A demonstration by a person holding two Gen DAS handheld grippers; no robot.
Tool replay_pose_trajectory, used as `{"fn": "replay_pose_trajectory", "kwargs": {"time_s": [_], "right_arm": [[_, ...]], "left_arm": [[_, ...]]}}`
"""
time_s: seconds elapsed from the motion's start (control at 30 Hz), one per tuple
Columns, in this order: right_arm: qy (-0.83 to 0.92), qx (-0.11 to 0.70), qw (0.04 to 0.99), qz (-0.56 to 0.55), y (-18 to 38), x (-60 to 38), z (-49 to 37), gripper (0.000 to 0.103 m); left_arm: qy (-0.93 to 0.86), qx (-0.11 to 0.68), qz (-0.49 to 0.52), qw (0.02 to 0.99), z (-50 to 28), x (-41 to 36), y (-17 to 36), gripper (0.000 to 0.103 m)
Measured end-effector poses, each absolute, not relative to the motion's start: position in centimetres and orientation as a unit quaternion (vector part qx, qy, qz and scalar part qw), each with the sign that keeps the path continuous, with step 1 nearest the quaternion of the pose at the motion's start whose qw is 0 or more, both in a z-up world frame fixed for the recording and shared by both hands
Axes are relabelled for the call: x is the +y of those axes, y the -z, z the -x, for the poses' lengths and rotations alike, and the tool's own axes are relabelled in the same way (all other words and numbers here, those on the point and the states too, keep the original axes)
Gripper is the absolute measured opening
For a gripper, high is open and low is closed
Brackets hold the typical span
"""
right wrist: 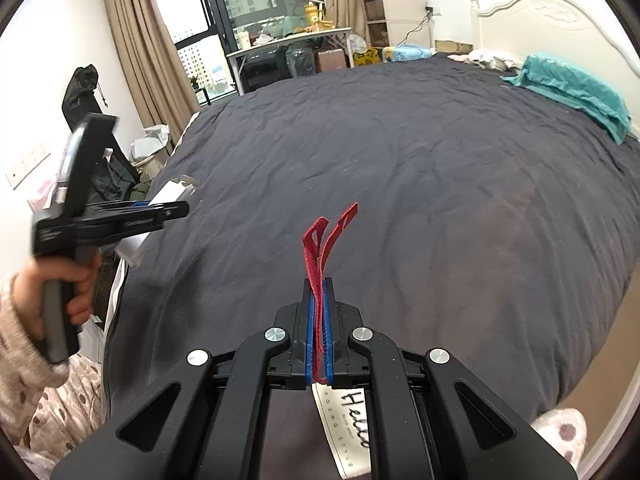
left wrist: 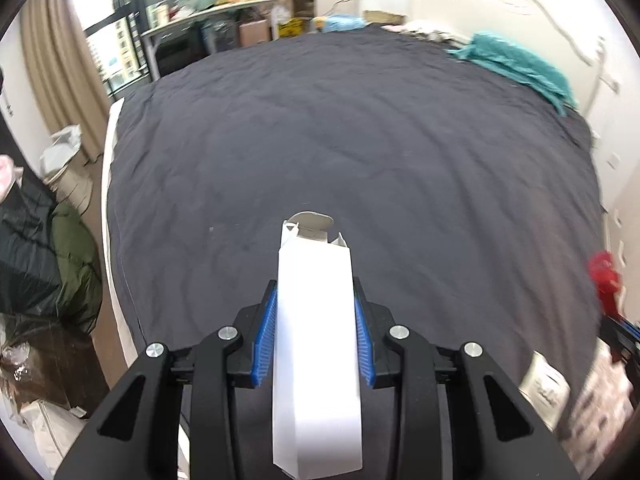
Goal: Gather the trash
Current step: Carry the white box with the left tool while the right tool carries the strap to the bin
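Left fingers: the left gripper (left wrist: 315, 320) is squeezed onto a white box (left wrist: 316, 340). The blue pads (left wrist: 266, 340) press on both long sides of the box.
White box: it runs straight between the fingers toward 12 o'clock. Its open flap end (left wrist: 310, 226) sticks out past the tips, and the other end runs back under the camera.
Right fingers: the right gripper (right wrist: 319, 320) is almost fully closed on a red strap (right wrist: 320, 256). Only the thin strap sits between the pads.
Red strap: two loose ends poke out past the tips, toward 12 and 1 o'clock. A white tag (right wrist: 348, 424) with "Hello" on it hangs below the fingers at 6 o'clock.
Bed: the dark blanket (left wrist: 340, 140) lies beyond both pairs of fingers. I see no more trash on it, apart from one tiny pale speck I cannot name.
Left side of the bed: a small bin with a white bag (right wrist: 154, 146) stands at about 10 o'clock in the right view. In the left view it is at 9 o'clock.
Step now: I think both pieces are picked up and need to go to a bin.
How to do it well: keep both squeezes firm and steady. The box is light and soft, so too much squeeze may crush it. The strap is thin and could slip, so do not shake it. Hold each piece right over the bag before letting go.
Far things: a teal cloth (right wrist: 572, 88) lies at 2 o'clock near the headboard, well apart from both fingers.
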State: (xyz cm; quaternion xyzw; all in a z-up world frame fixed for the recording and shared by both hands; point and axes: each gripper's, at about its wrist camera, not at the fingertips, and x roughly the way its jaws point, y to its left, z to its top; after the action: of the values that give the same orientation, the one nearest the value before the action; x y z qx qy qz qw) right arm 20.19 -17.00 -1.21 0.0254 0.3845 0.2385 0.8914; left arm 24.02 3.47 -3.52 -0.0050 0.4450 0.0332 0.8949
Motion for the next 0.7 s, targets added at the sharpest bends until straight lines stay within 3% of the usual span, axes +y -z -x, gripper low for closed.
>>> {"fn": "replay_pose_trajectory", "kwargs": {"time_s": [0.4,0.7], "right_arm": [[-0.217,0.379,0.899,-0.031,0.4,-19.5,-17.8,0.003],[-0.254,0.375,0.892,-0.011,-0.6,-16.2,-16.6,0.003]], "left_arm": [[0.039,0.417,0.018,0.908,-16.2,-1.1,-1.6,0.034],[0.025,0.418,0.041,0.907,-12.3,2.5,-1.7,0.034]]}}
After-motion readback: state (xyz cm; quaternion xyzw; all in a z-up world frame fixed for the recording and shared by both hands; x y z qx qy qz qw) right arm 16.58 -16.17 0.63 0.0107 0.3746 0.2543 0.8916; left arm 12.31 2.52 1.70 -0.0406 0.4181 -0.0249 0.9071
